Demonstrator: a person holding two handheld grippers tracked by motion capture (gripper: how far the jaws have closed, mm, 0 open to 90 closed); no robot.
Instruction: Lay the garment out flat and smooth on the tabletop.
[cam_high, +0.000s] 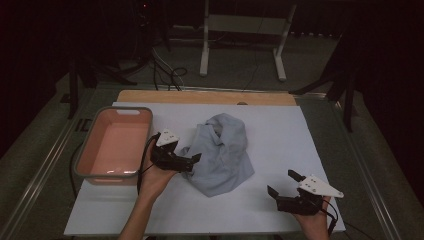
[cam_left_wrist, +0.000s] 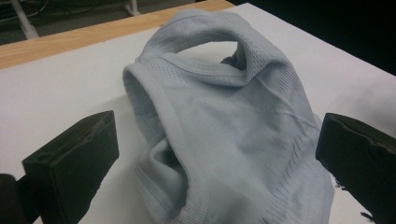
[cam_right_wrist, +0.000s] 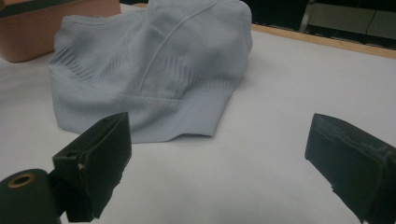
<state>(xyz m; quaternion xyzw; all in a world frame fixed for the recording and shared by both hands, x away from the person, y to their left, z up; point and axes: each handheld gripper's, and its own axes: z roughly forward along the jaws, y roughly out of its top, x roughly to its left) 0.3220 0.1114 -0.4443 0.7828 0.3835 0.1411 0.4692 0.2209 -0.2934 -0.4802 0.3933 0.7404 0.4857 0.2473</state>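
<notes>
In the high view, a crumpled light-blue garment (cam_high: 222, 152) is seen lying on the white tabletop (cam_high: 280, 130), just beside an empty pink basin (cam_high: 114, 145) at its left. The left tool (cam_high: 192, 162) is held at the garment's left edge with its jaws spread, close to or touching the cloth; which of the two cannot be told. The right tool (cam_high: 283, 184) is held well apart from the garment, near the front right of the tabletop, with its jaws wide and nothing between them.

In the left gripper view, the garment (cam_left_wrist: 224, 126) is seen between the two spread jaws, a ribbed hem and a rounded opening turned toward the camera; no fold is pinched yet.

In the right gripper view, the garment (cam_right_wrist: 154, 74) is seen ahead on the tabletop with the basin (cam_right_wrist: 56, 28) behind it, and the jaws are wide over bare surface.

The step in hand is judged to be the approach for a first grasp. The next move is likely to call for the left jaws to be closed on the near hem, and for the right tool to be brought forward to the opposite edge.
</notes>
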